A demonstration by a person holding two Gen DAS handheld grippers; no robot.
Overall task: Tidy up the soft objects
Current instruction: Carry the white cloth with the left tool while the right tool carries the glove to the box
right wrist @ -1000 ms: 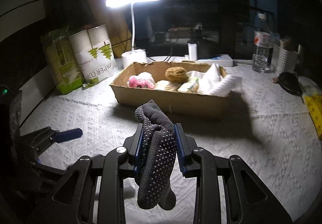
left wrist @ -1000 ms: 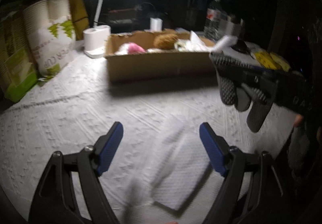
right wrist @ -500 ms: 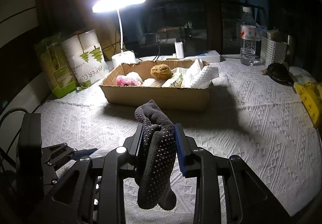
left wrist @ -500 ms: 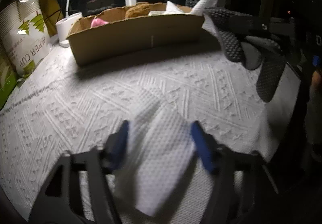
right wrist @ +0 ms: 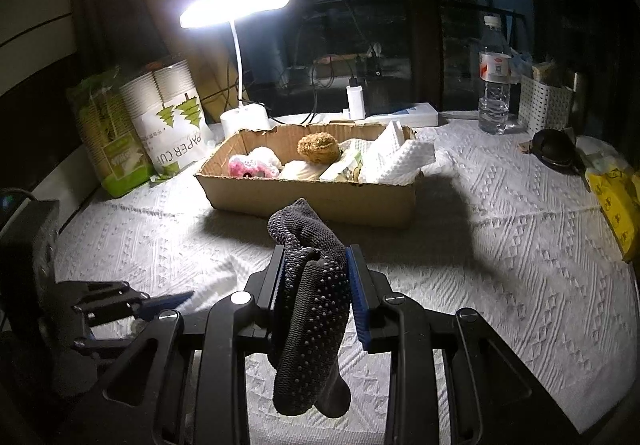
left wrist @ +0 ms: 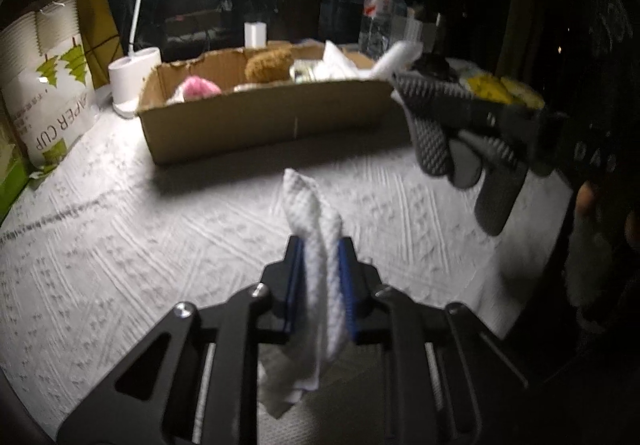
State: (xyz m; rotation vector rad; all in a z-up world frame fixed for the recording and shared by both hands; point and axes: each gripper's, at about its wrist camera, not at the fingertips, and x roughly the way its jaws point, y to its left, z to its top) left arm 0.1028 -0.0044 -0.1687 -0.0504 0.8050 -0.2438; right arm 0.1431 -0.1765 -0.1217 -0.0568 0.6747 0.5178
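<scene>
My left gripper (left wrist: 319, 245) is shut on a white textured cloth (left wrist: 316, 269), which pokes up between the blue pads and hangs below them. My right gripper (right wrist: 315, 257) is shut on a dark grey dotted sock (right wrist: 310, 305) that droops from its jaws; the same sock (left wrist: 448, 149) shows at the right of the left wrist view. Beyond both stands an open cardboard box (right wrist: 312, 193) (left wrist: 256, 117) holding a pink plush (right wrist: 252, 167), a brown fuzzy ball (right wrist: 318, 147), white cloths (right wrist: 396, 161) and a small packet. The left gripper (right wrist: 160, 303) also appears low at the left of the right wrist view.
A white embossed cover (right wrist: 500, 245) lies over the table. At the back stand a lit desk lamp (right wrist: 236, 5), a paper-cup pack (right wrist: 172, 125), a green pack (right wrist: 108, 141), a water bottle (right wrist: 494, 85) and a white basket (right wrist: 544, 105). Yellow packets (right wrist: 616, 201) sit at the right edge.
My left gripper went from wide open above the flat white cloth to shut on it, and the cloth now stands bunched between the pads. The right gripper kept its hold on the sock.
</scene>
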